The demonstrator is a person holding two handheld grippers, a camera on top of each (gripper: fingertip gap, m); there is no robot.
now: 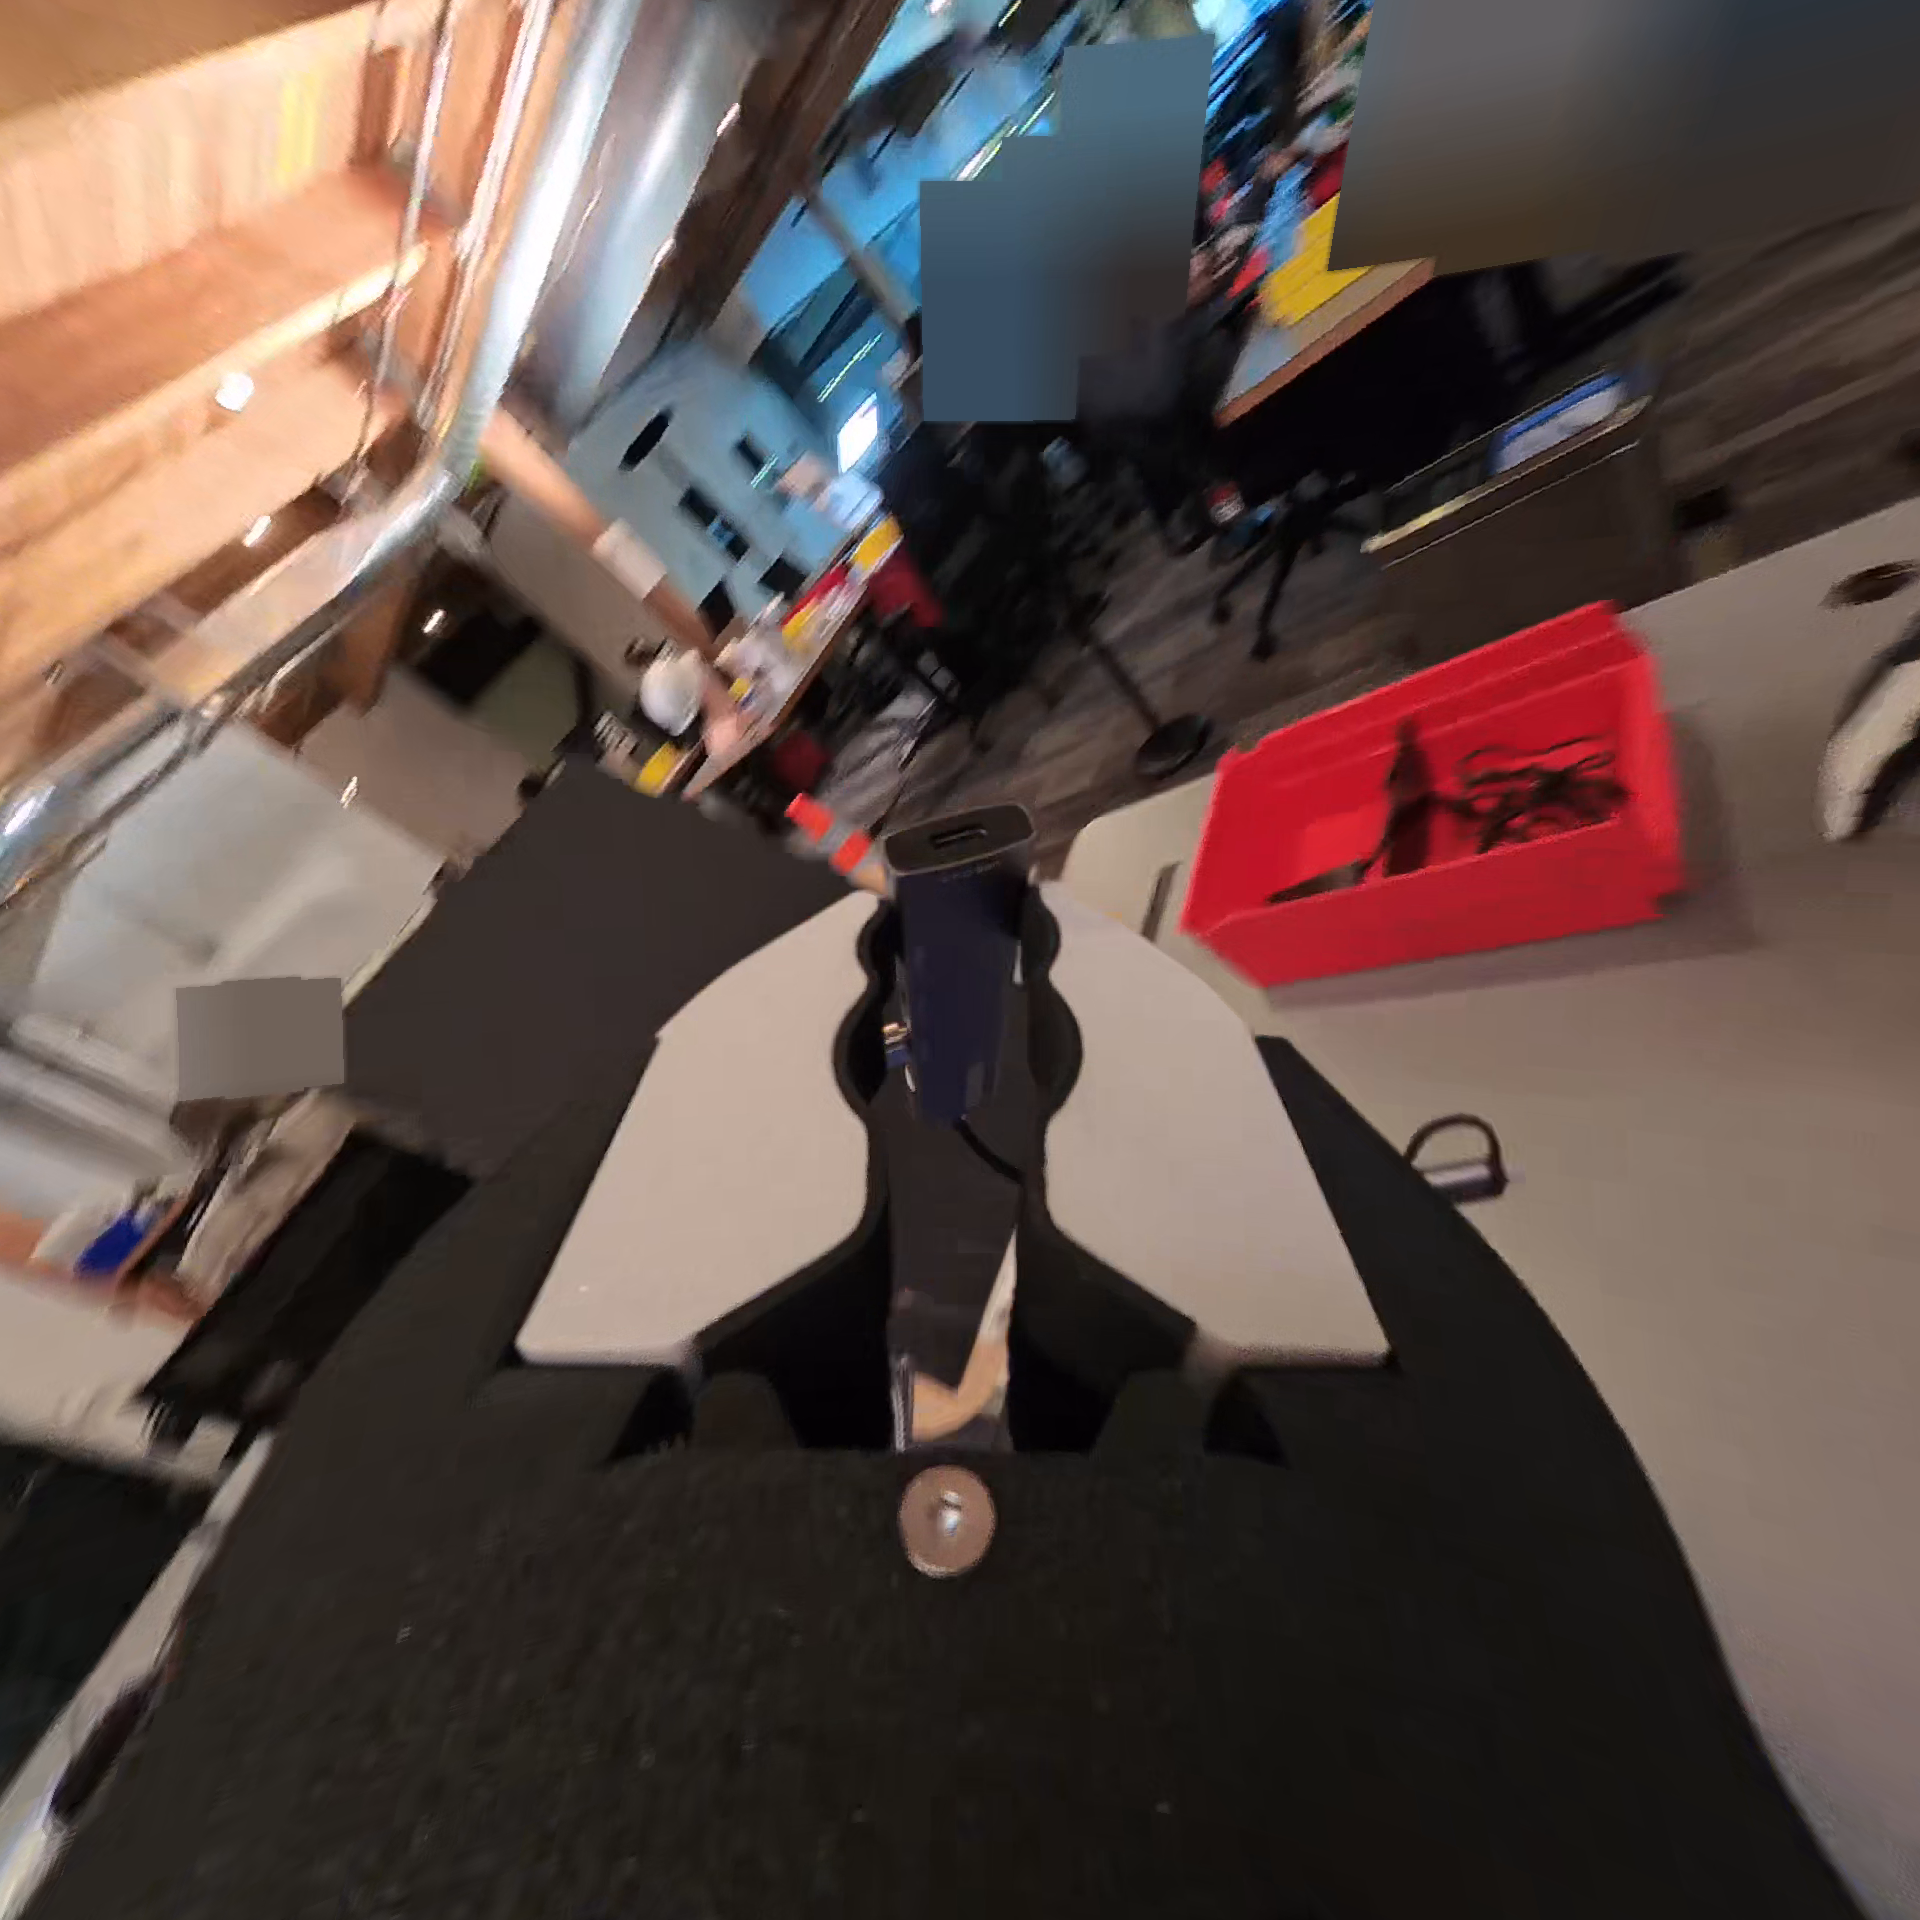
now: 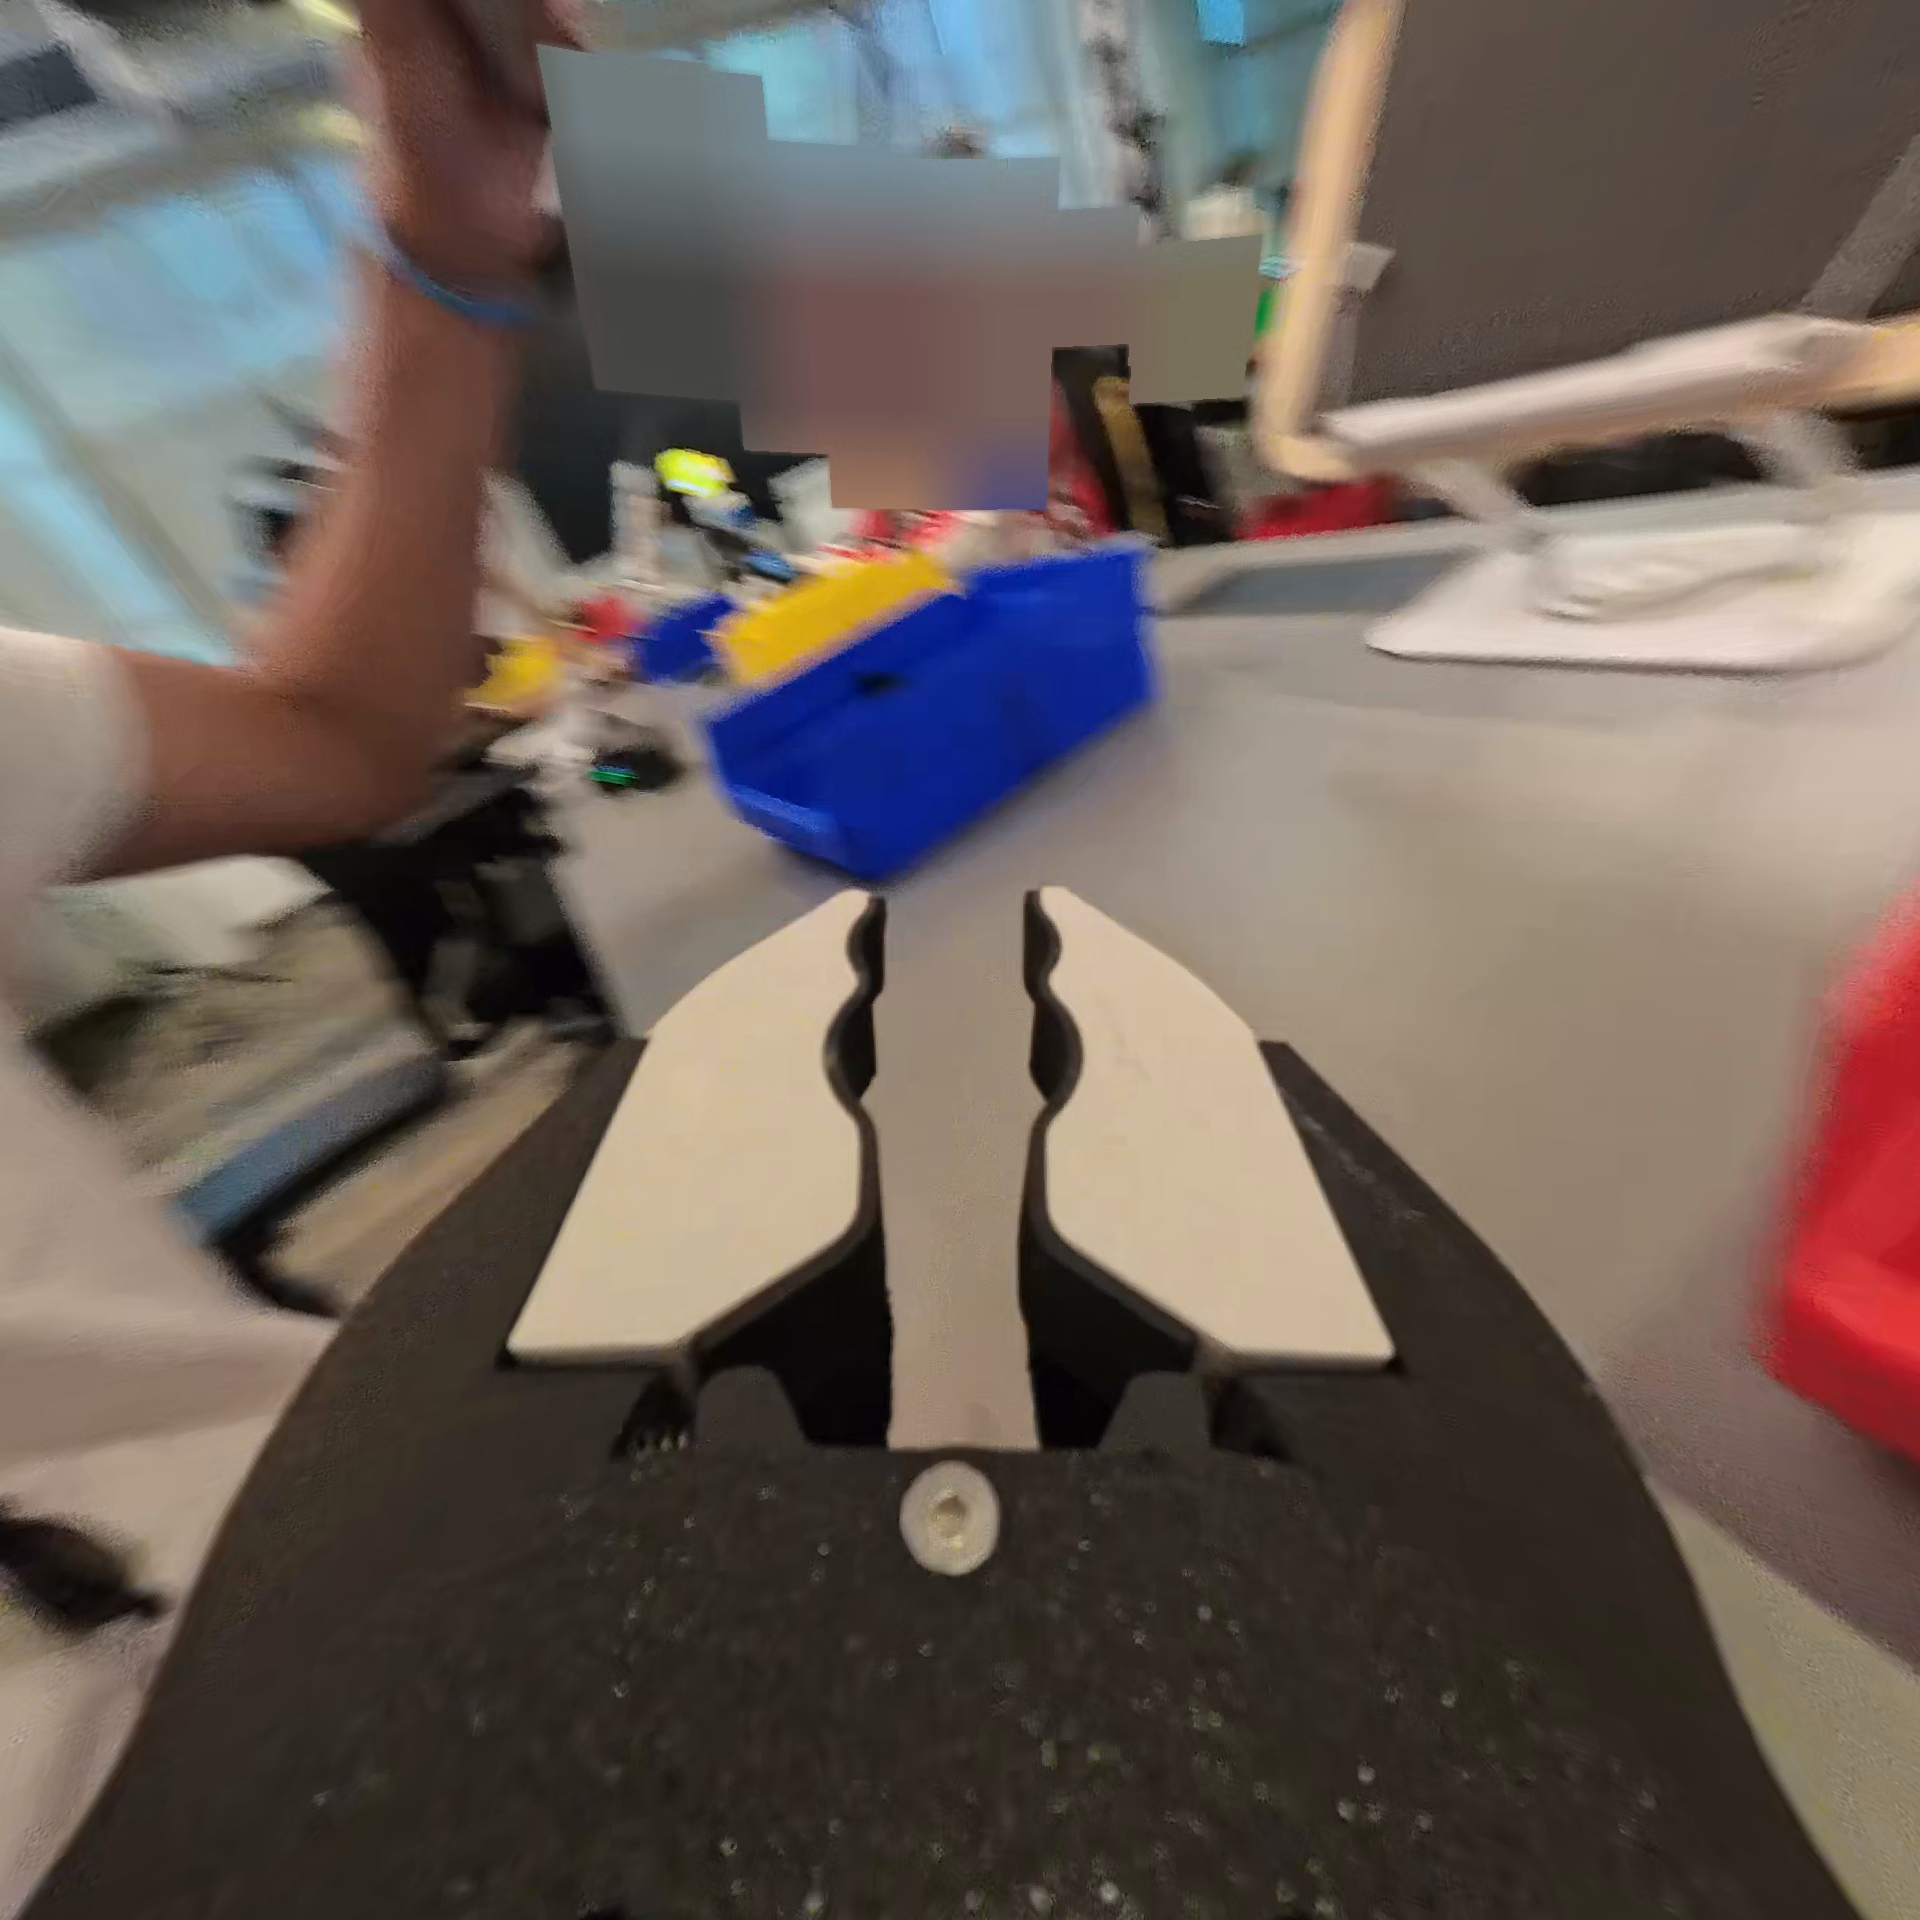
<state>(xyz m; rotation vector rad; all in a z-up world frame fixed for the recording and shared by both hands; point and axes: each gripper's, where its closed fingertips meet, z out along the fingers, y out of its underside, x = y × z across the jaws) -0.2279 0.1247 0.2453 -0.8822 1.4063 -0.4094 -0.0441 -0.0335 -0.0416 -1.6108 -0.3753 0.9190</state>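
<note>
1. Adapter (image 1: 958,966), a slim dark block with a small port in its metal end, sits at centre frame in the left wrist view, clamped between the fingers of the left gripper (image 1: 956,935) and lifted off the grey table (image 1: 1558,1143); a thin black lead trails from its lower end.
2. Right gripper (image 2: 954,925) has its fingers slightly apart with nothing between them, hovering over bare table.
3. Red bin (image 1: 1434,800) (dark cables inside) lies right of centre in the left wrist view; a blue bin (image 2: 935,707) sits above centre in the right wrist view.
4. Holding well, I judge, means keeping the squeeze firm and the wrist steady, since both views are motion-blurred and the block is gripped low.
</note>
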